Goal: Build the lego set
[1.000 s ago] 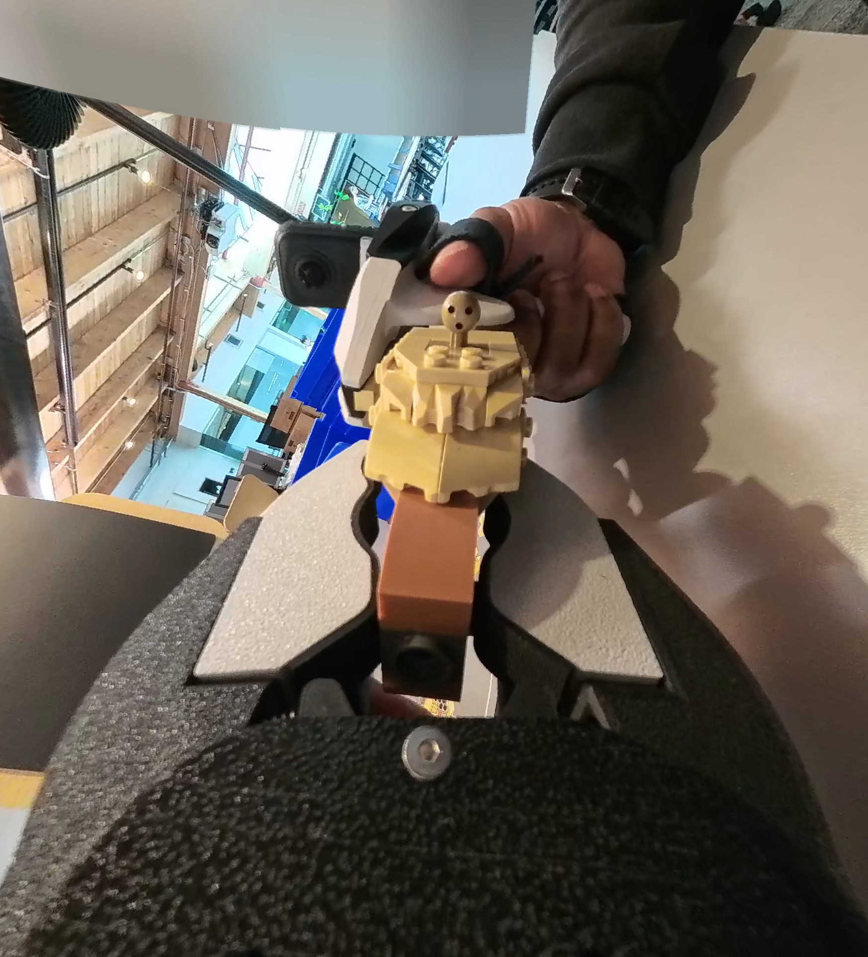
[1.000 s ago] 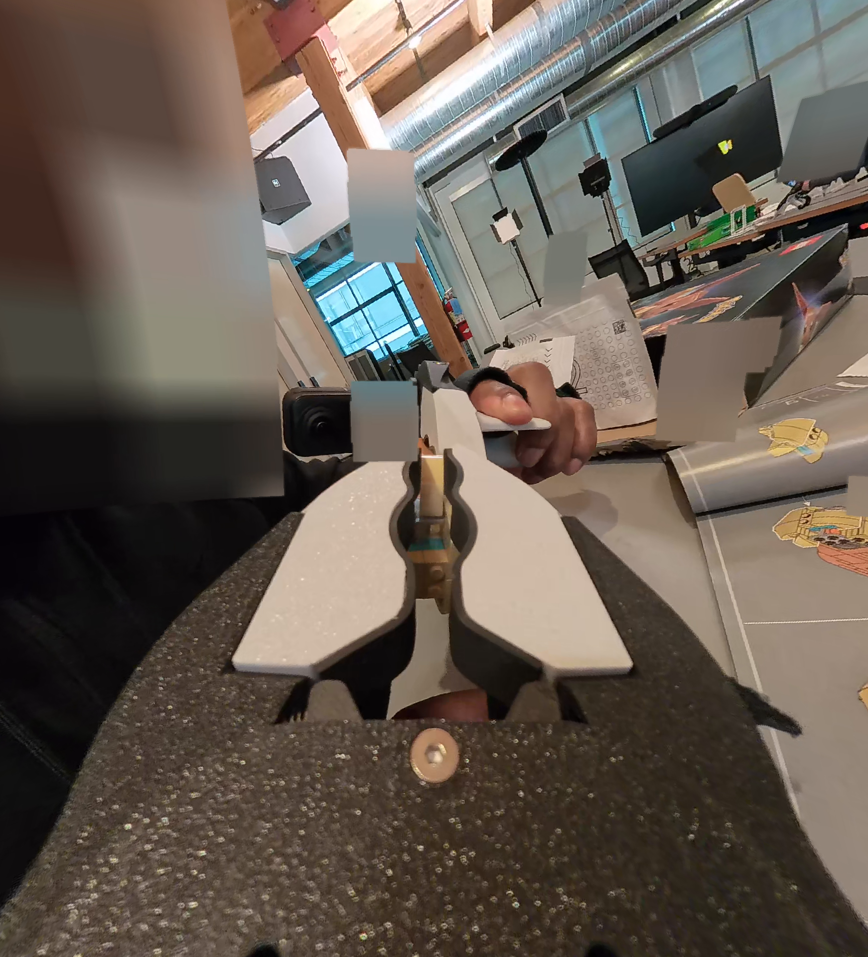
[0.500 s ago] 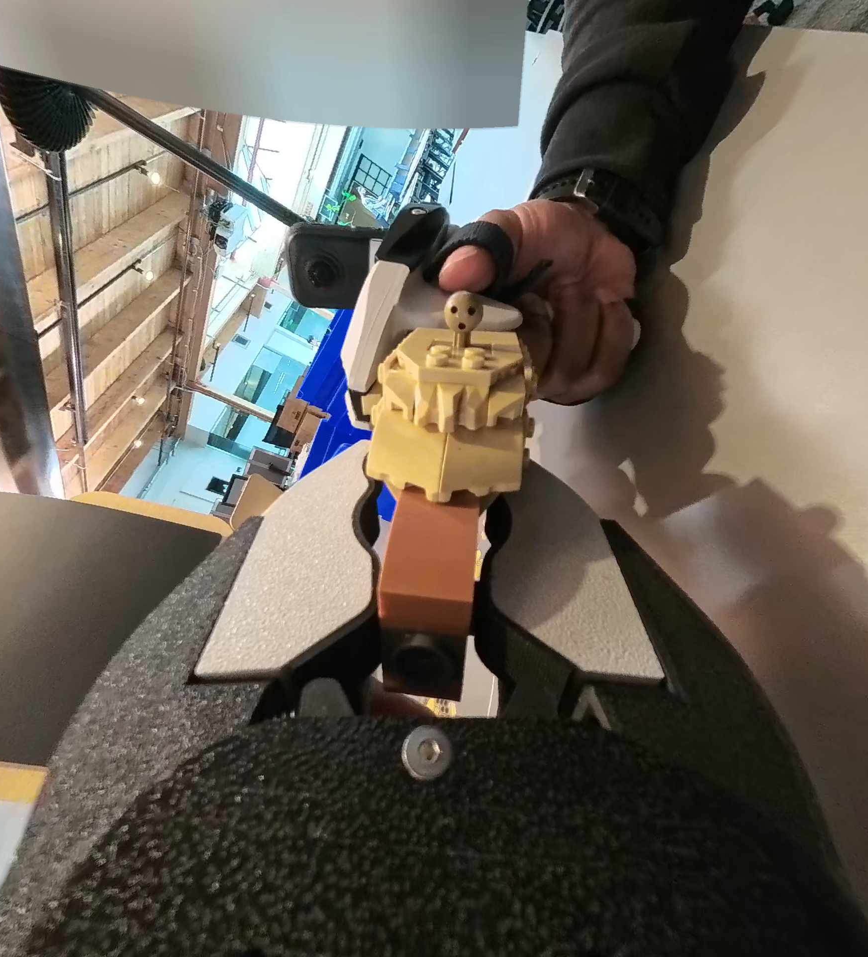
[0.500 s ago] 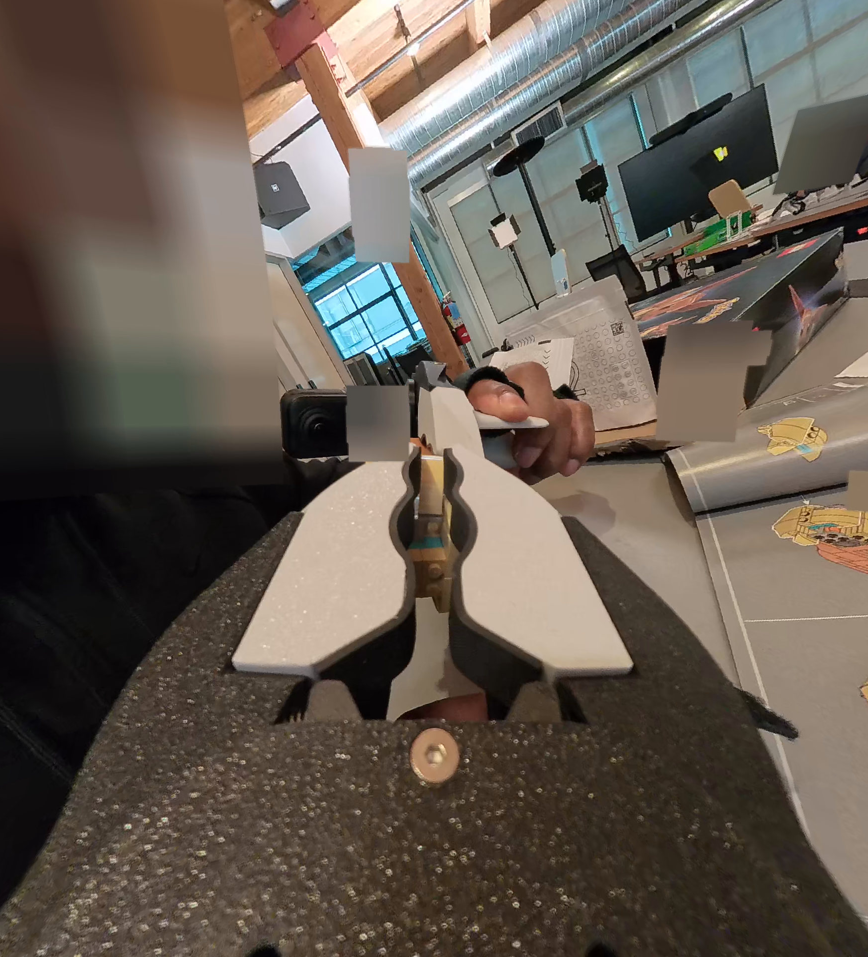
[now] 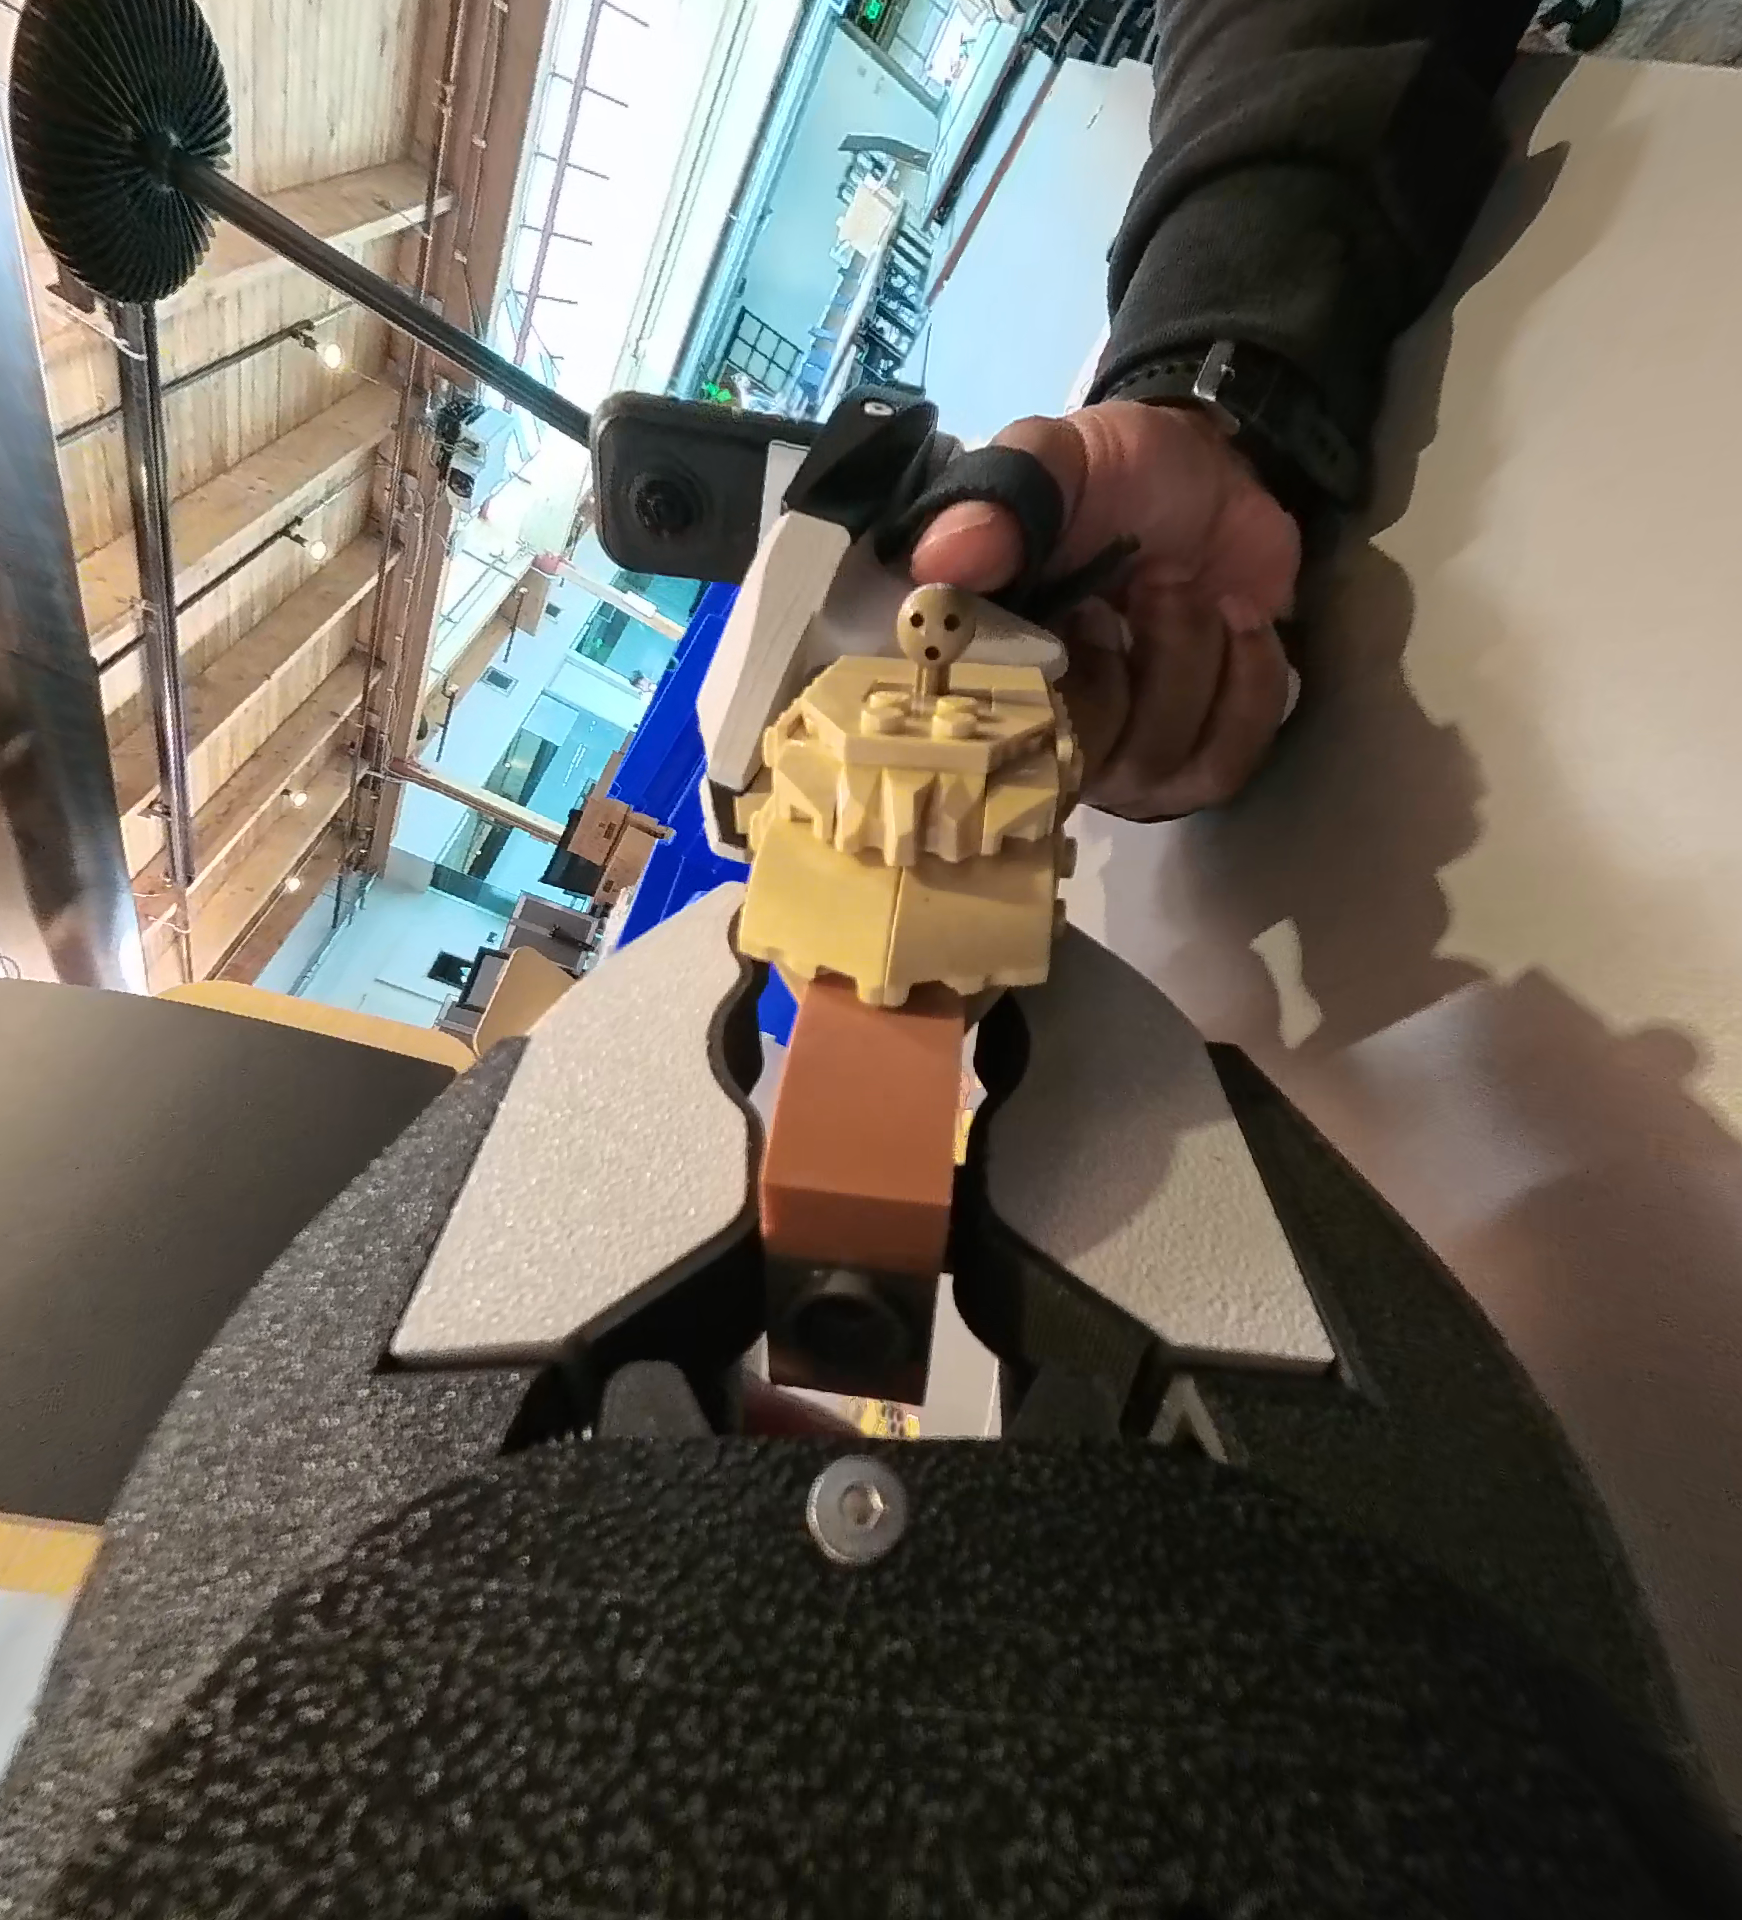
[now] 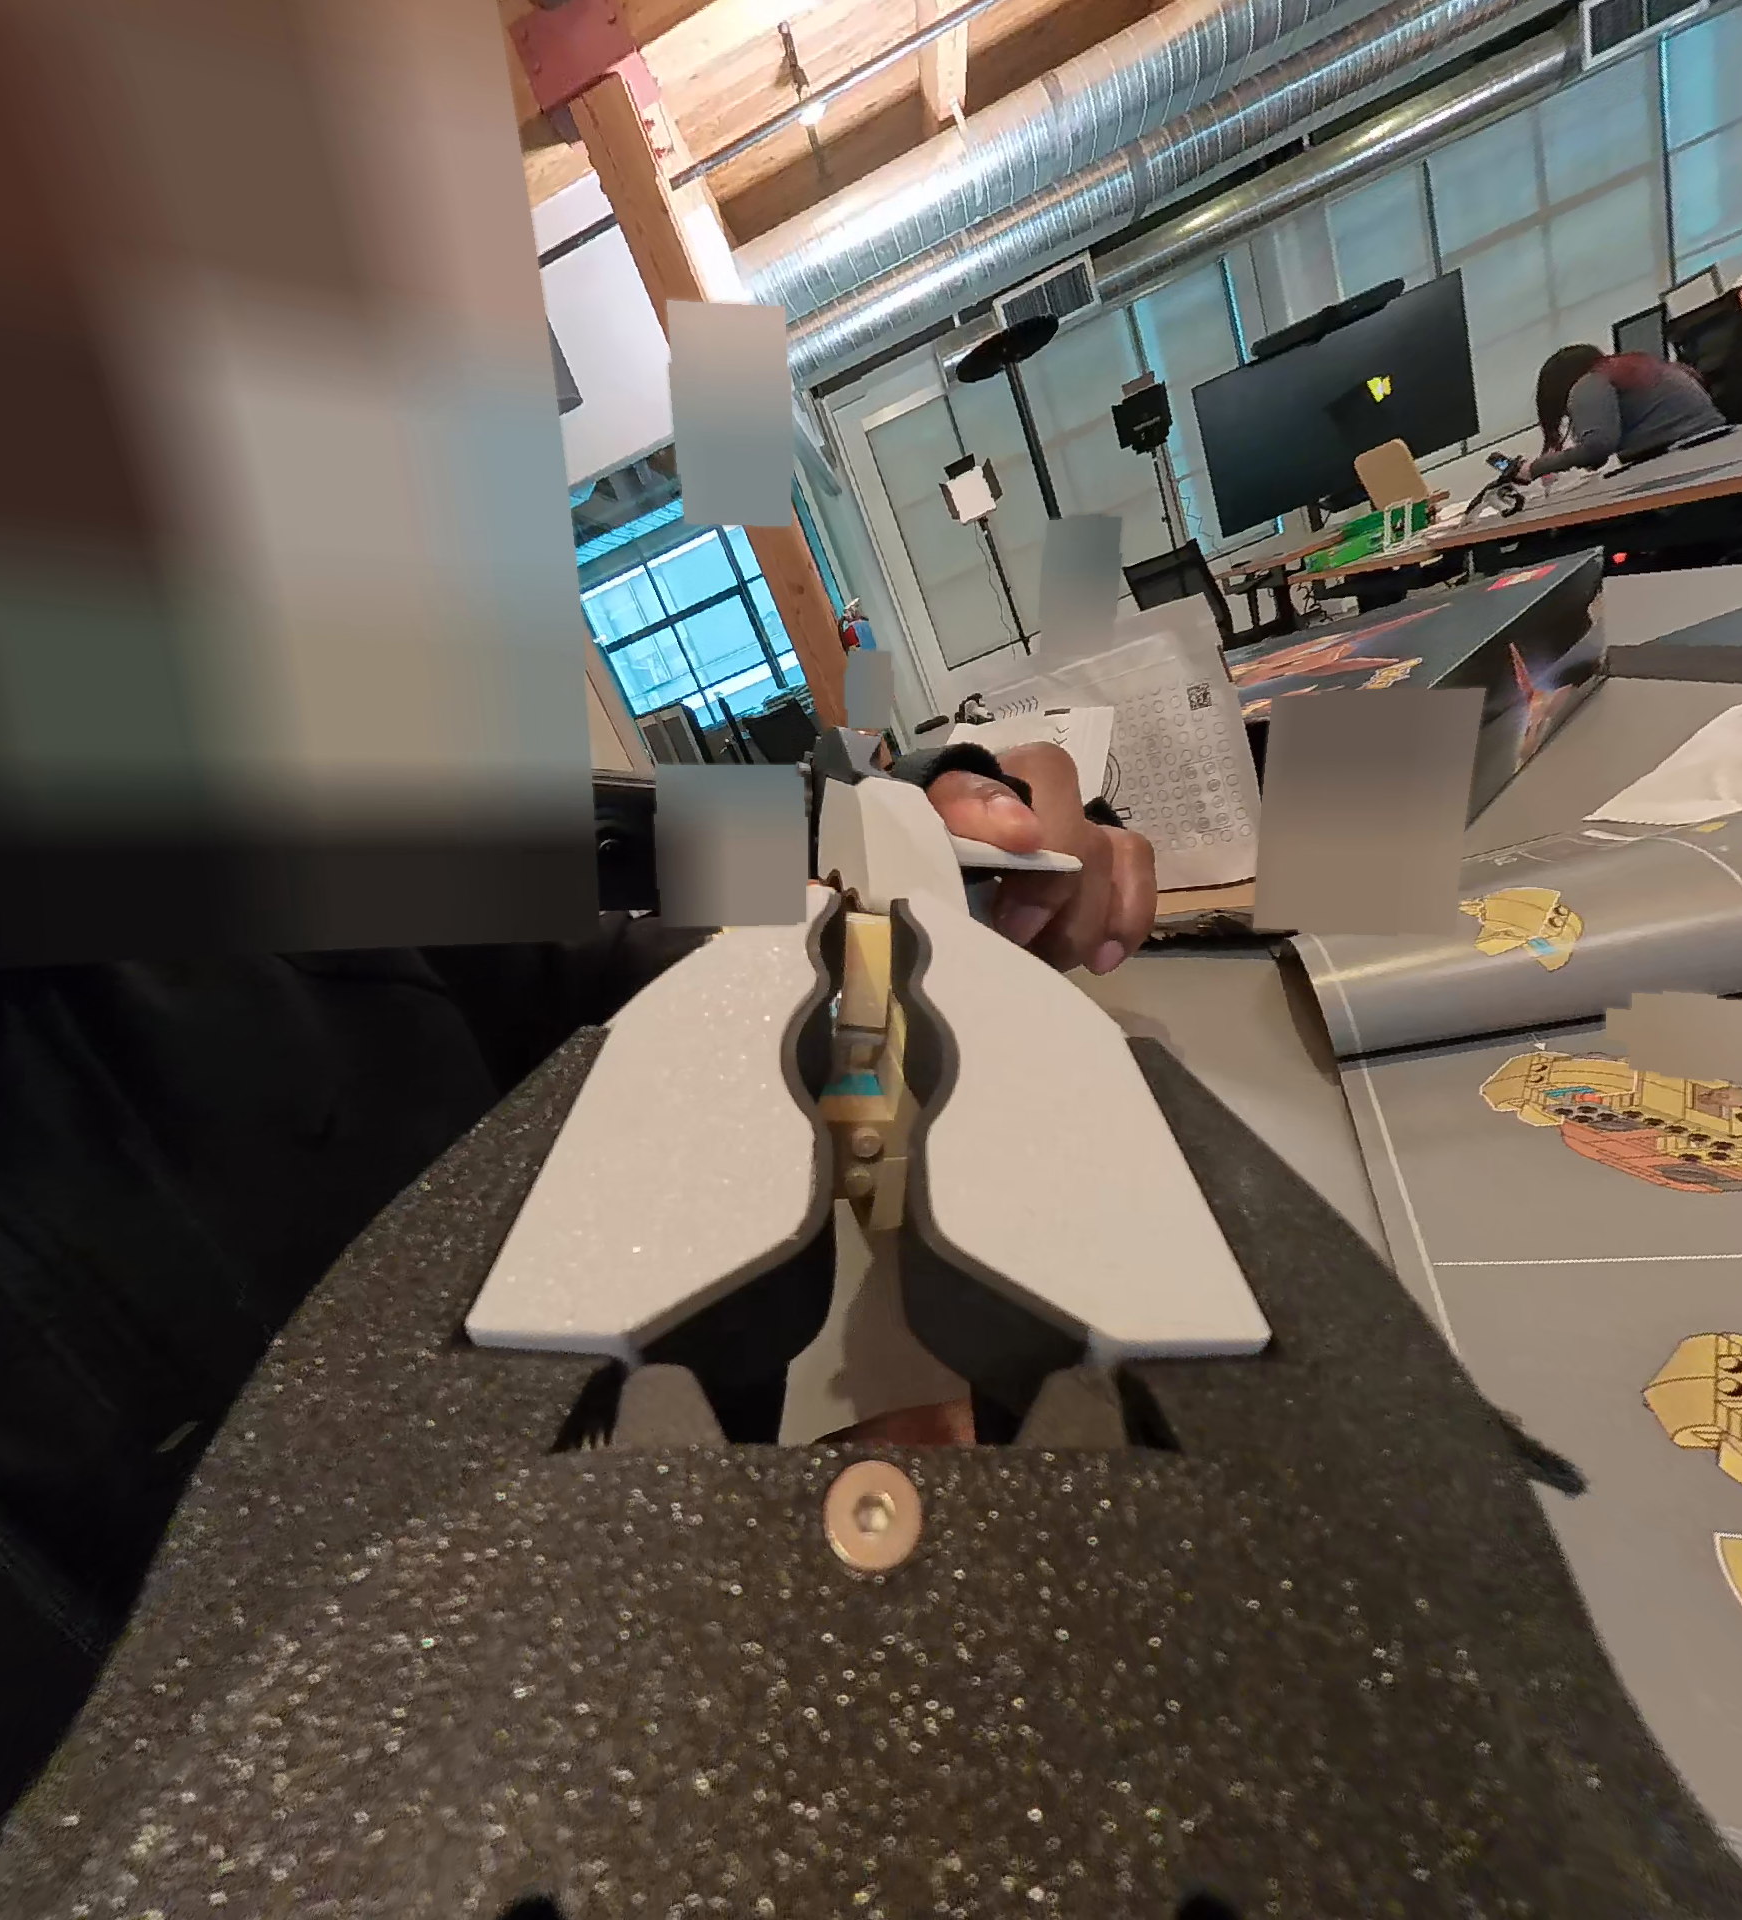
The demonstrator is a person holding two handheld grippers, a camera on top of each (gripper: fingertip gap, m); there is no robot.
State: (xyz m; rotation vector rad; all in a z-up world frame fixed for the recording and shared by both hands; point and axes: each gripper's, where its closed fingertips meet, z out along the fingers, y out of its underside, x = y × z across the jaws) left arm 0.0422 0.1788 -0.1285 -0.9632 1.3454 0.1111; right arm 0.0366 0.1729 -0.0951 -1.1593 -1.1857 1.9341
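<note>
Left gripper (image 5: 862, 1039) is clamping my brown-and-tan brick model (image 5: 877, 997) aloft, while I am pinching a narrow tan-and-teal brick strip (image 6: 867, 1081) in the right gripper (image 6: 862, 935), facing it and not yet joined.

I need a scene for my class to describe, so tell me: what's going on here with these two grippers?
A person holds a gripper in each hand above a grey table. The left gripper is clamped on the reddish-brown block of a toy-brick build topped by a tan faceted section. The right gripper pinches a narrow tan brick piece with a teal band. Printed building instructions lie open alongside.
</note>
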